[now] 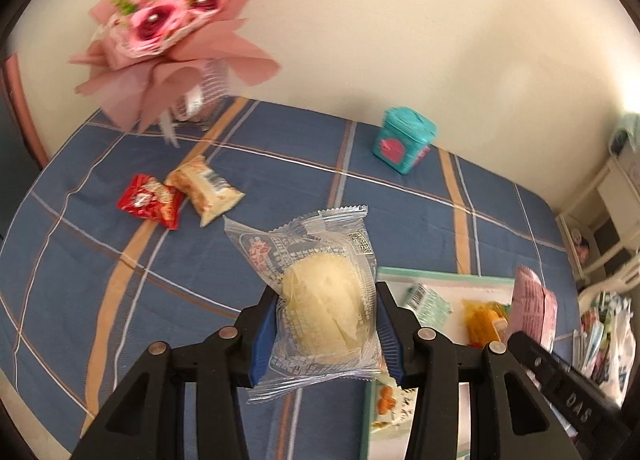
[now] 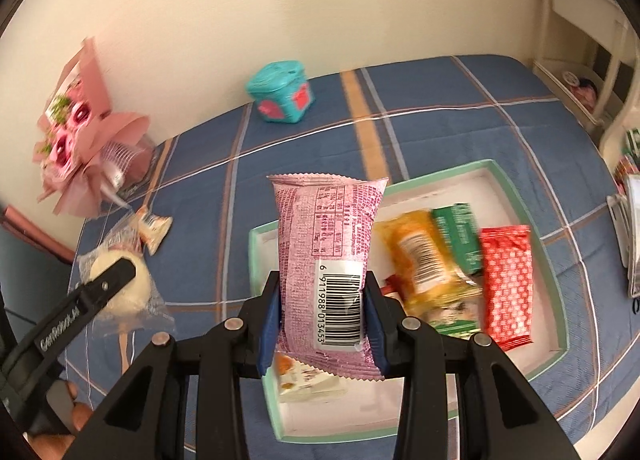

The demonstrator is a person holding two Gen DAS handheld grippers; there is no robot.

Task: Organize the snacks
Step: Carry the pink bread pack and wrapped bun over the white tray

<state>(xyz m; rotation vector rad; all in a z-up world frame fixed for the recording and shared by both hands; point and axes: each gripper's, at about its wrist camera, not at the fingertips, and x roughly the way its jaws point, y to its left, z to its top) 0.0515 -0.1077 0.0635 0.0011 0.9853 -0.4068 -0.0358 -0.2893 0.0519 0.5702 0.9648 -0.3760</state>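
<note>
My left gripper point(image 1: 326, 324) is shut on a clear-wrapped pale cake point(image 1: 320, 300), held above the blue plaid cloth, left of the tray point(image 1: 444, 274). My right gripper point(image 2: 320, 320) is shut on a pink snack packet point(image 2: 326, 256) held over the left part of the green-rimmed white tray point(image 2: 516, 196). In the tray lie a yellow packet point(image 2: 424, 260), a green packet point(image 2: 460, 236), a red dotted packet point(image 2: 508, 284) and a white packet point(image 2: 308, 380). A red packet point(image 1: 150, 200) and a cream packet point(image 1: 208, 190) lie on the cloth far left.
A pink bouquet point(image 1: 168, 28) leans on the wall at the back left. A teal tin point(image 1: 402, 140) stands at the back by the wall. White furniture point(image 2: 588, 60) and bags point(image 1: 604, 336) stand beyond the right edge.
</note>
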